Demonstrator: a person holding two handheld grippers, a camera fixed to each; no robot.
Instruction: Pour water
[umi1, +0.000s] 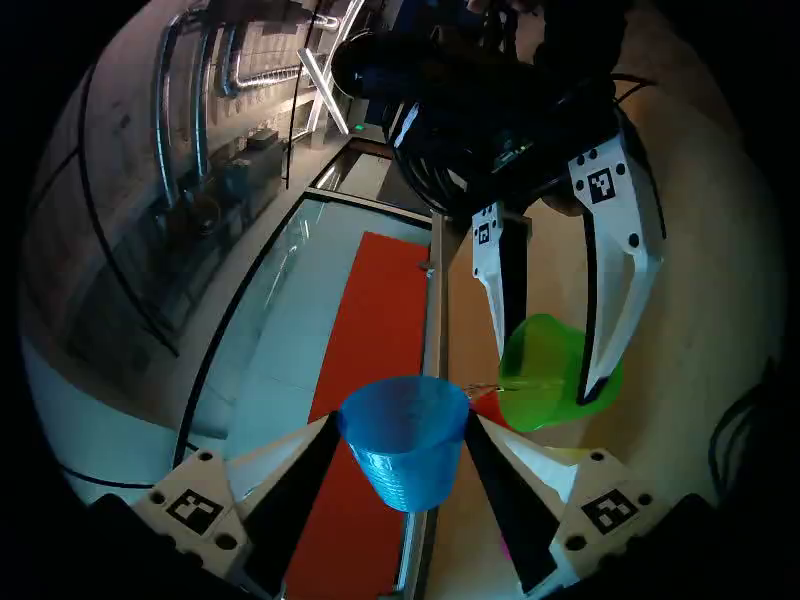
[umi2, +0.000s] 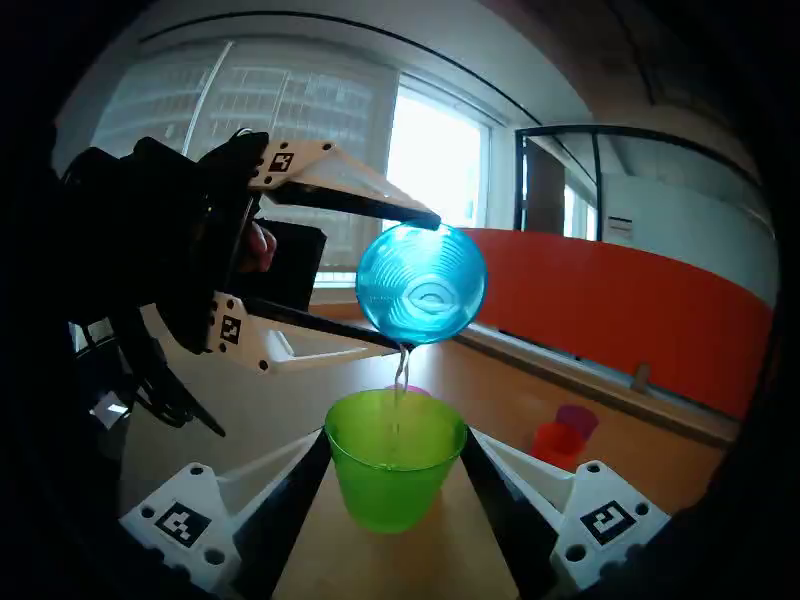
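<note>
The jaws of the left gripper (umi1: 403, 438) were partly closed, pressing from both sides on a translucent blue ribbed plastic cup (umi1: 405, 455). In the right gripper view the same left gripper (umi2: 420, 282) held this blue cup (umi2: 421, 283) tipped onto its side, its round base facing the camera. A thin stream of water (umi2: 400, 385) fell from its lower edge. The jaws of the right gripper (umi2: 395, 450) were likewise partly closed and clamped a translucent green plastic cup (umi2: 393, 485). This cup stood upright directly under the blue one, and the stream ran into its open mouth. From the left gripper view the right gripper (umi1: 548, 385) and its green cup (umi1: 545, 375) lay just beyond the blue cup's rim. Whether the green cup rested on the surface could not be told.

A hand in a black glove (umi2: 170, 250) held the left gripper. Below lay a light wooden table (umi2: 520, 395), with a small orange cup (umi2: 553, 440) and a small purple cup (umi2: 578, 418) touching near its far edge. A black cable (umi1: 740, 430) lay on it too. An orange-red partition panel (umi2: 620, 300) ran along the table's far edge. Behind it stood bright windows (umi2: 440, 160) and glass walls in dark frames. Metal pipes (umi1: 200, 90) ran overhead.
</note>
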